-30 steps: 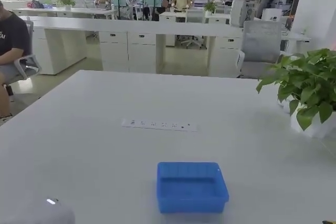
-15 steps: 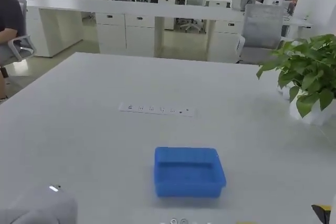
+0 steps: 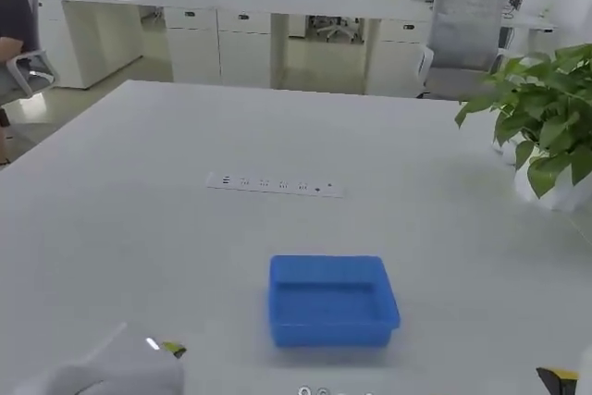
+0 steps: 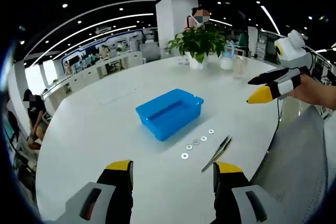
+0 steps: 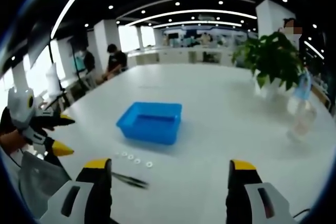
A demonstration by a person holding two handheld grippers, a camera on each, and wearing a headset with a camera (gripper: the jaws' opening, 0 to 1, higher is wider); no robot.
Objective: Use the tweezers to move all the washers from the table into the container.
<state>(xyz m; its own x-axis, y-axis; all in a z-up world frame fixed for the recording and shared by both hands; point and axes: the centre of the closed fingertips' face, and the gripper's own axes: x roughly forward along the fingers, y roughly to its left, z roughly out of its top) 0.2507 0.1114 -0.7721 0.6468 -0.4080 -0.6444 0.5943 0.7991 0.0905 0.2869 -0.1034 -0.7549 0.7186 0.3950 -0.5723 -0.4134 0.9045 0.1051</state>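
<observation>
the likeliest trouble lies in the first pick. the slim dark metal tweezers [image 4: 216, 153] lie flat on the white worktop [image 4: 105, 124], just beside a row of small silver ring-shaped washers [image 4: 196, 142]. a claw that comes down slightly off could nudge the tweezers into the row and scatter it. both lie on the person's side of the worktop, near its edge, so a shove that way might send something off. the tweezers look thin enough to twist or slip once gripped. a washer pinched by crooked tips could flip away before it reaches the shallow blue rectangular plastic container [image 4: 169, 113].

the left claw [image 4: 173, 167] is spread wide with nothing between its yellow-tipped jaws, and it is held above the worktop short of the tweezers. the right claw [image 5: 169, 165] is likewise wide apart and empty. in the left gripper view it hangs well off to the side.

the five washers are flat, pale and shiny, each with a centre hole. they lie in a loose diagonal line, apart from one another, between the tweezers and the container, near the container's wall but not touching it. the container looks empty, so the task seems to be at its start.
</observation>
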